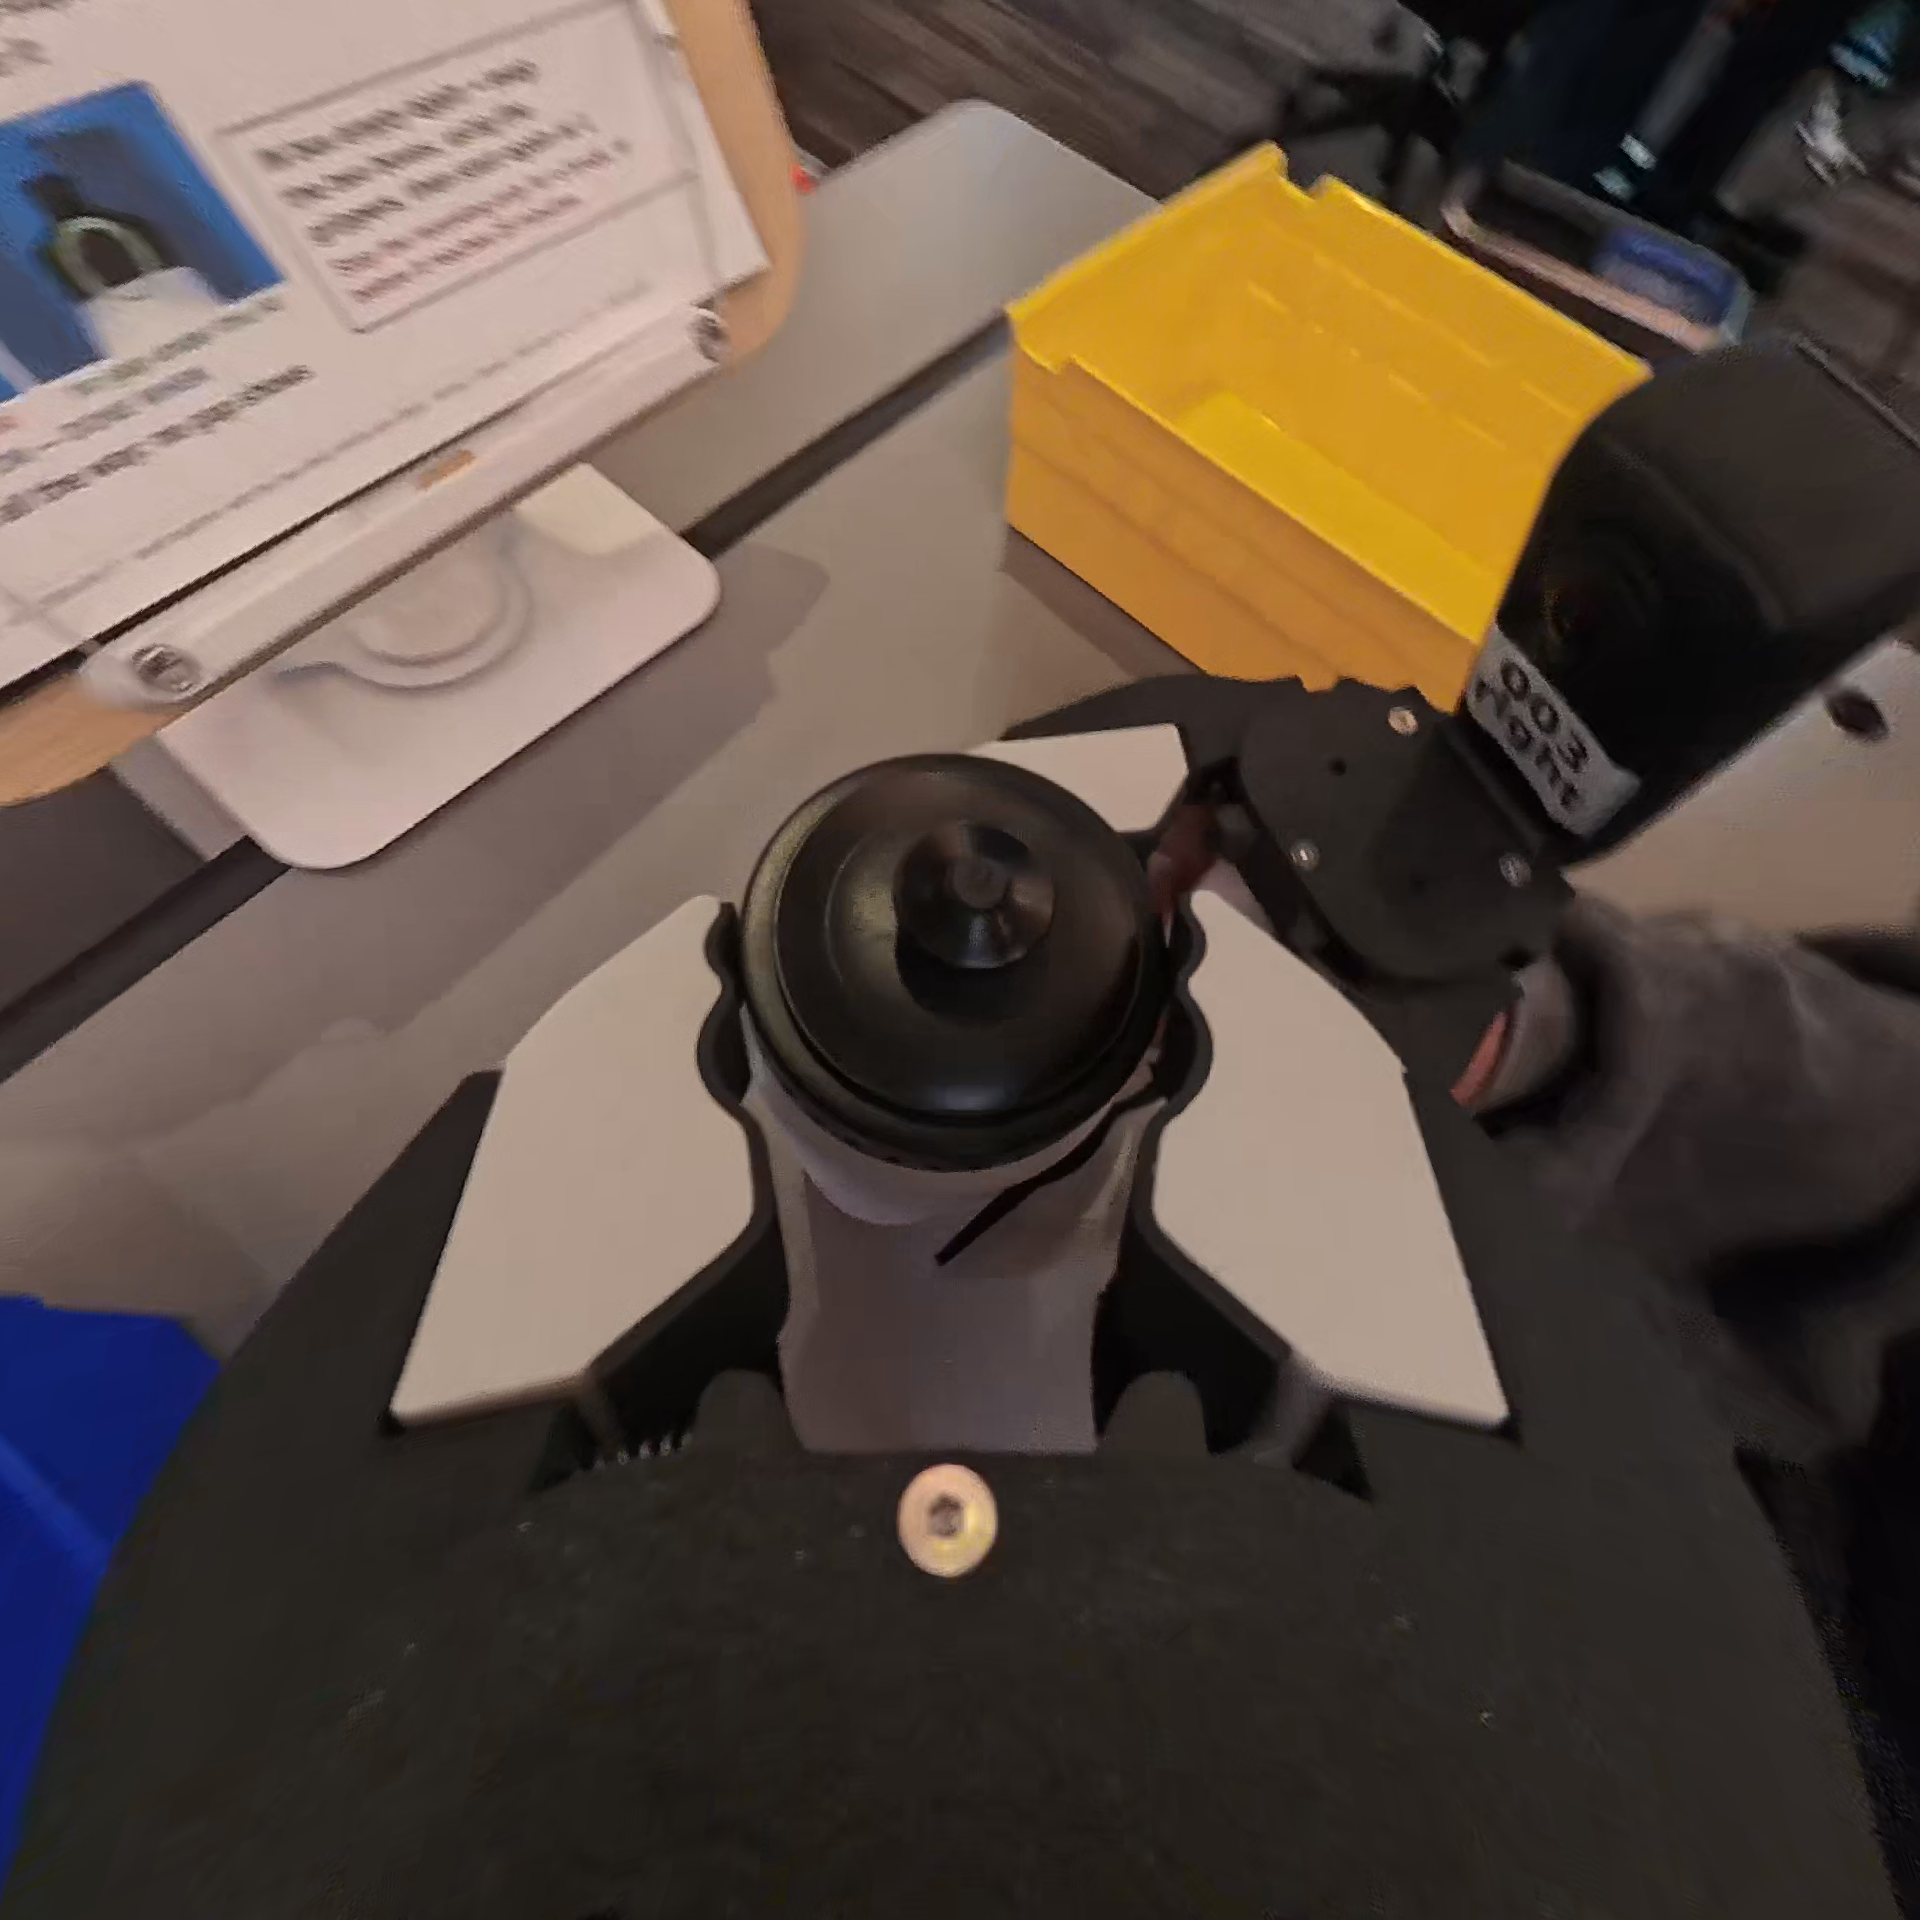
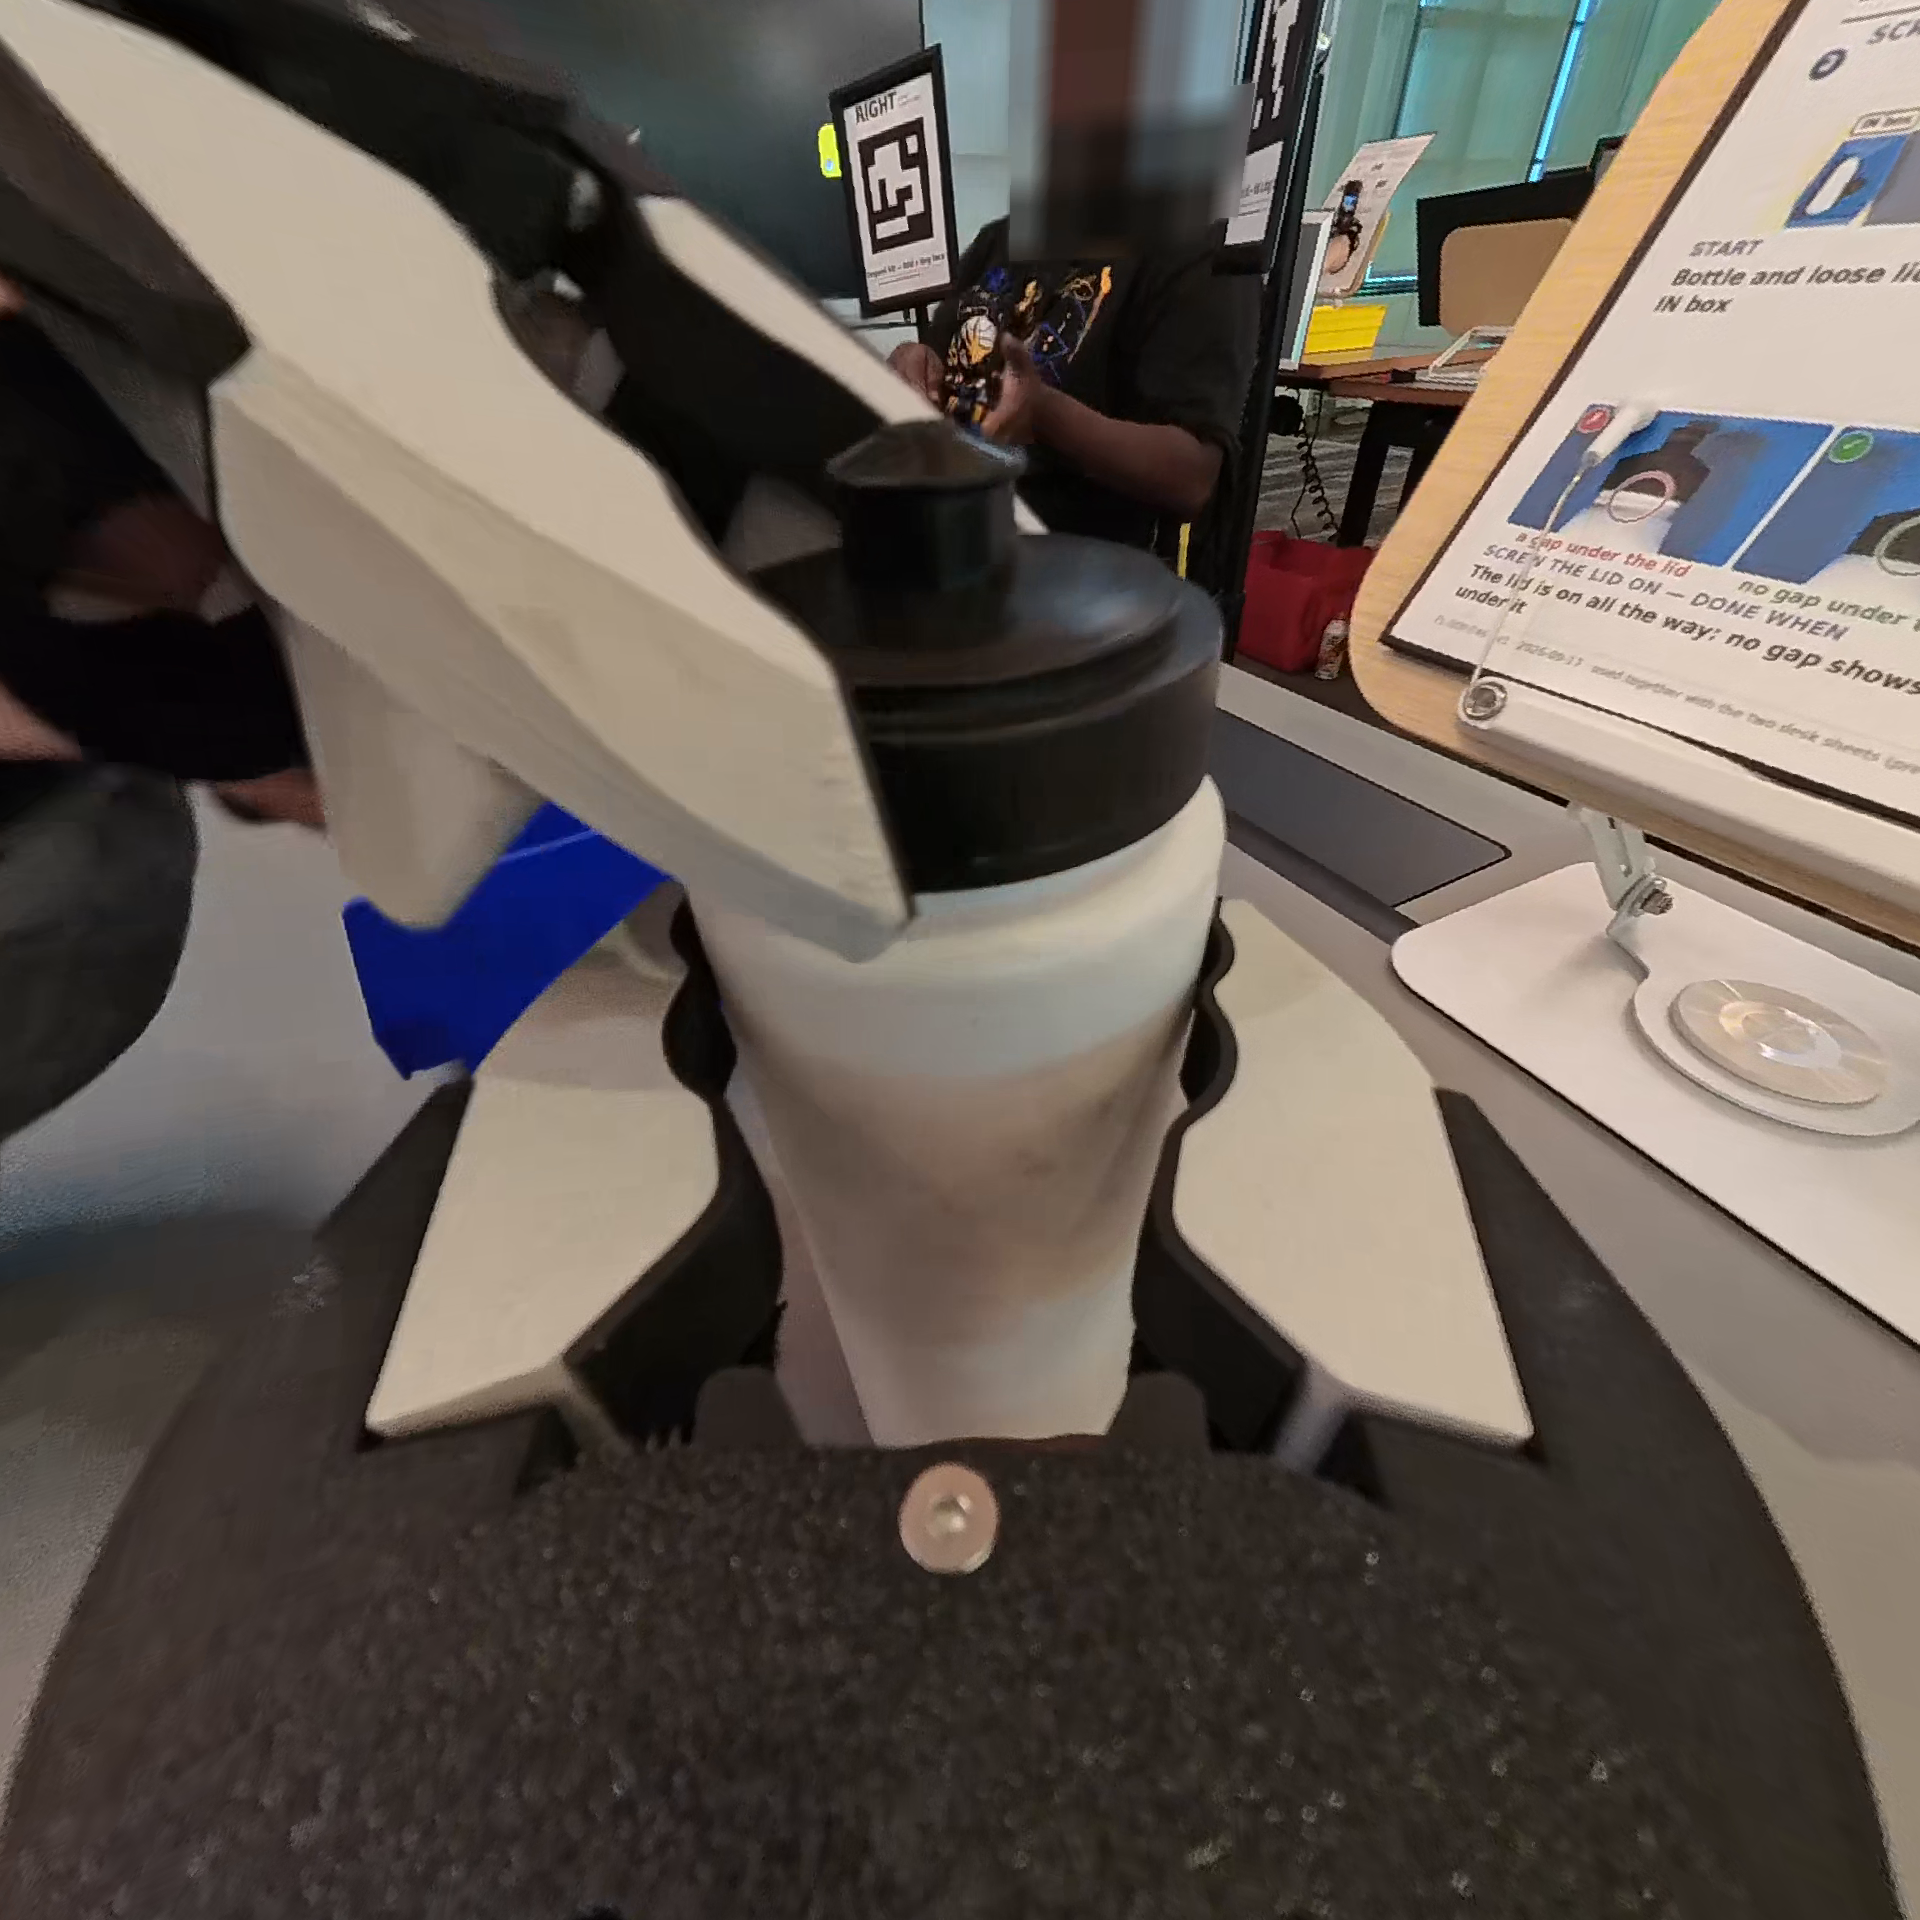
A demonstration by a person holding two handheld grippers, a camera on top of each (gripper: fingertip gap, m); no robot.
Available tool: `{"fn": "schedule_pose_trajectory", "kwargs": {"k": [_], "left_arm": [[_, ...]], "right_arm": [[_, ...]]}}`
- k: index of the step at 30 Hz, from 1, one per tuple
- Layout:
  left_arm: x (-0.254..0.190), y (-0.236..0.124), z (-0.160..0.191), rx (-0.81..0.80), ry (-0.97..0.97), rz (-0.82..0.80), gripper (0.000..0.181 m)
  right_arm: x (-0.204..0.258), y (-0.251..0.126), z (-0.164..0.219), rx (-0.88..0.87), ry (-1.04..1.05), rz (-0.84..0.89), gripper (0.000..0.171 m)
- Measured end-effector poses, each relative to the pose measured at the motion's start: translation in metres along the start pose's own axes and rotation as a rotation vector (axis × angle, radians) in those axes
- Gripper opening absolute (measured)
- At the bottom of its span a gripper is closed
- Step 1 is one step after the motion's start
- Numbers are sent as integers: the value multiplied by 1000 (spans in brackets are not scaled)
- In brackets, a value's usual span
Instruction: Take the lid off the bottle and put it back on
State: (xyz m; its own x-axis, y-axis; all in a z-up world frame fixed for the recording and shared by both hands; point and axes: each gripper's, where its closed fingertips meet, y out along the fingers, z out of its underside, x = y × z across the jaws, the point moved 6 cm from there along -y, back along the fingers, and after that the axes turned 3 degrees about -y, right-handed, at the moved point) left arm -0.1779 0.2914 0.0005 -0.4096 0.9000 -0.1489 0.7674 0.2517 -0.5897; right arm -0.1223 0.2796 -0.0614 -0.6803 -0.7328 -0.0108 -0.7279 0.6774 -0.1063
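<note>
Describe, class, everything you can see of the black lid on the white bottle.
The lid is black, round, smooth plastic by its look, with a stepped top and a raised central spout. It sits upright on the white bottle, no gap showing beneath it. The left gripper closes around its rim from above; the right gripper clamps the bottle's body below.

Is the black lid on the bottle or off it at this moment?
On. The lid sits atop the white bottle, no gap visible beneath it. Whether it is fully screwed down cannot be told.
</note>
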Motion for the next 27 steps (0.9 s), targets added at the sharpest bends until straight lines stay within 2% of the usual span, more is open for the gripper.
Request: {"fn": "schedule_pose_trajectory", "kwargs": {"k": [7,11,15,19,23,27], "left_arm": [[14,-4,-4,234,329,366,78],[20,1,-9,365,543,514,77],[22,6,-15,431,690,636,77],[25,7,-17,456,774,697,77],[26,6,-16,428,739,700,77],[25,-3,-15,275,649,575,75]], "right_arm": [[7,4,0,-3,1,-27,87],[6,5,0,-1,12,-25,87],[4,3,0,5,16,-34,86],[4,3,0,1,17,-30,86],[3,3,1,-6,18,-27,86],[4,4,1,-10,15,-27,87]]}}
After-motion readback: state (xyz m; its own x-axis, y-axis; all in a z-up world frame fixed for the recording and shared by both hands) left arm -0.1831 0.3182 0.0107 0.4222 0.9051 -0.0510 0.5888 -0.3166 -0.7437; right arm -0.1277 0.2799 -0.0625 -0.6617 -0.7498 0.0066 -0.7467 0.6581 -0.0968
